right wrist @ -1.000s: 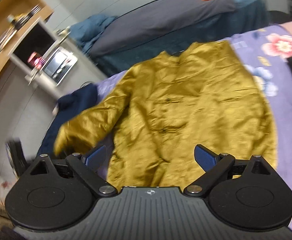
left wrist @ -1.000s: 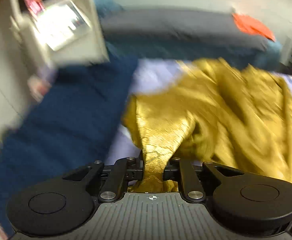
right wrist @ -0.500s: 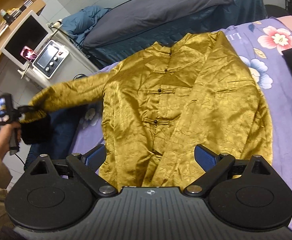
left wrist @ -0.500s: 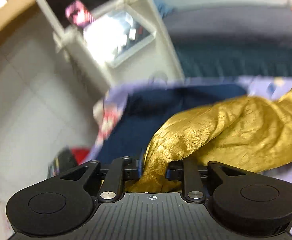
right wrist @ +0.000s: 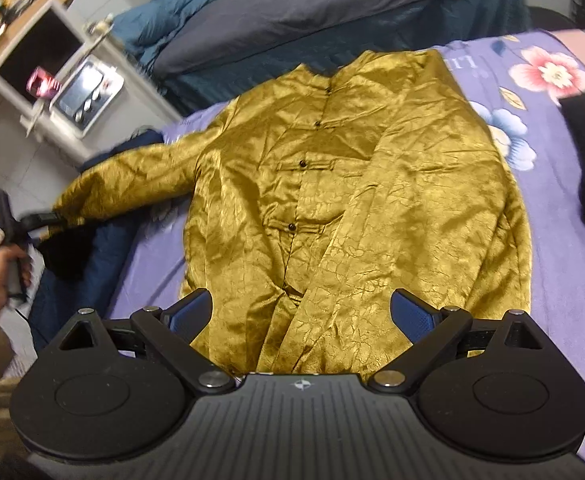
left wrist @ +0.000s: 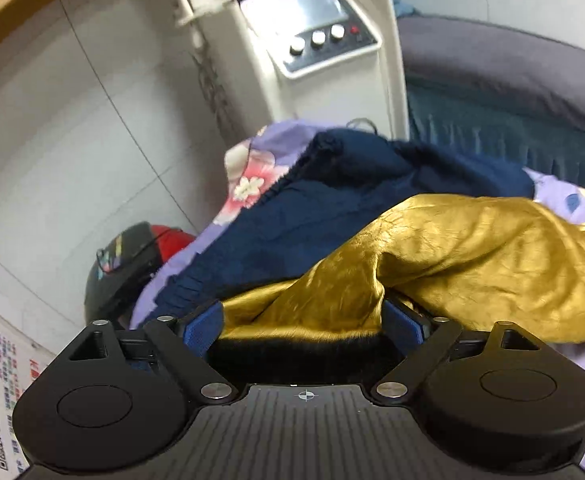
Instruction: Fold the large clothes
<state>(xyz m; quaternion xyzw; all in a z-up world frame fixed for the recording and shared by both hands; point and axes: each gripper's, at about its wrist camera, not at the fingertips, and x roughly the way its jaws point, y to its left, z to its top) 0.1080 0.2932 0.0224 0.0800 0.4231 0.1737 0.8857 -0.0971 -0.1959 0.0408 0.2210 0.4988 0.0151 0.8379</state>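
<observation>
The gold satin jacket [right wrist: 356, 200] lies front-up on the bed [right wrist: 564, 264], its sleeve [left wrist: 472, 256] stretched sideways off the body, cuff between the opening jaws of the left hand-held gripper [left wrist: 302, 322]; the right hand-held gripper [right wrist: 302, 314] hangs wide open and empty over the hem.

bedroom in a home: purple floral bedsheet [right wrist: 564, 264], second bed with grey cover [right wrist: 312, 12] behind, wooden shelf unit [right wrist: 8, 0], white tiled floor [left wrist: 52, 152], white appliance with knobs [left wrist: 324, 52].
</observation>
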